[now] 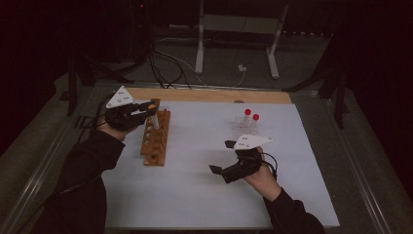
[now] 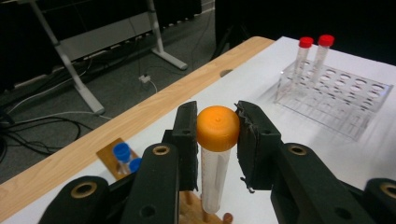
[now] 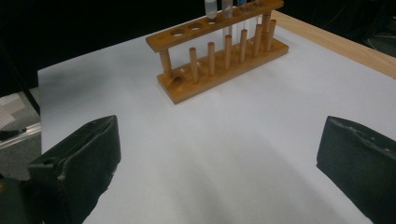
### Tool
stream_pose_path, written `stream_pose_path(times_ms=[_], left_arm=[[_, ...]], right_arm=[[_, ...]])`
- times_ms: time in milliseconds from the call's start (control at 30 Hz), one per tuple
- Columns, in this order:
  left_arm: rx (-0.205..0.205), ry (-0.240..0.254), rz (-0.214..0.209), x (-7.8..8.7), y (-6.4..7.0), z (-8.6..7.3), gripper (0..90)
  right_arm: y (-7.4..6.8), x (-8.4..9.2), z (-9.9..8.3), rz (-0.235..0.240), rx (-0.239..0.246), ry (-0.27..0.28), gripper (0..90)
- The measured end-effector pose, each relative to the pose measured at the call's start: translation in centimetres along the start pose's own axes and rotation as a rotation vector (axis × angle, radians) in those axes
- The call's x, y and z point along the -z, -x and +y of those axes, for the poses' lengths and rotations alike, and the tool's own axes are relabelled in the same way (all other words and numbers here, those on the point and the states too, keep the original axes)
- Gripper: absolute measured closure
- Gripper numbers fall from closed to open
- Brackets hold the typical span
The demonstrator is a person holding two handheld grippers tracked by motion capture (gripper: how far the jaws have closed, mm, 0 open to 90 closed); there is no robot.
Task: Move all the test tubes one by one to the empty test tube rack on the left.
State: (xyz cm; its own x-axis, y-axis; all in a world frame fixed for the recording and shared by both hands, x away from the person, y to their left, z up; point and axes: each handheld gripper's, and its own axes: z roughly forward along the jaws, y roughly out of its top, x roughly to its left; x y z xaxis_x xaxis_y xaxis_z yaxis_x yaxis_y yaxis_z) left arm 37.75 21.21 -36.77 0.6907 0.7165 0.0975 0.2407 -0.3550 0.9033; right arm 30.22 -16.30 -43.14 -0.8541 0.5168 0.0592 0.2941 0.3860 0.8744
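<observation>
Left jaws clamped on the orange-capped tube; right jaws wide apart with nothing between them.

In the left gripper view, centre frame, your left gripper (image 2: 217, 128) pinches the orange cap of the tube (image 2: 215, 175), one pad on each side; the clear body hangs upright below, over the wooden rack (image 2: 198, 215) at the bottom edge. Two blue-capped tubes (image 2: 125, 156) sit lower left. Upper right, the clear rack (image 2: 334, 98) carries two red-capped tubes (image 2: 313, 53). In the high view, your right gripper (image 1: 221, 157) hovers lower centre above the white table sheet (image 1: 195, 195), well apart from both racks.
</observation>
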Motion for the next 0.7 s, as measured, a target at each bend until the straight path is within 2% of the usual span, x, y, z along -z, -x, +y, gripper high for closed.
stream_pose_path(times_ms=[300,700], left_arm=[[0.028,-0.008,0.047,-0.2,-1.3,-1.1,71.6],[0.066,-0.044,0.057,-1.6,-1.8,-3.6,71.6]], right_arm=[[0.0,0.0,0.0,0.006,-0.002,0.0,0.0],[0.0,0.0,-0.1,0.007,-0.002,-0.006,0.0]])
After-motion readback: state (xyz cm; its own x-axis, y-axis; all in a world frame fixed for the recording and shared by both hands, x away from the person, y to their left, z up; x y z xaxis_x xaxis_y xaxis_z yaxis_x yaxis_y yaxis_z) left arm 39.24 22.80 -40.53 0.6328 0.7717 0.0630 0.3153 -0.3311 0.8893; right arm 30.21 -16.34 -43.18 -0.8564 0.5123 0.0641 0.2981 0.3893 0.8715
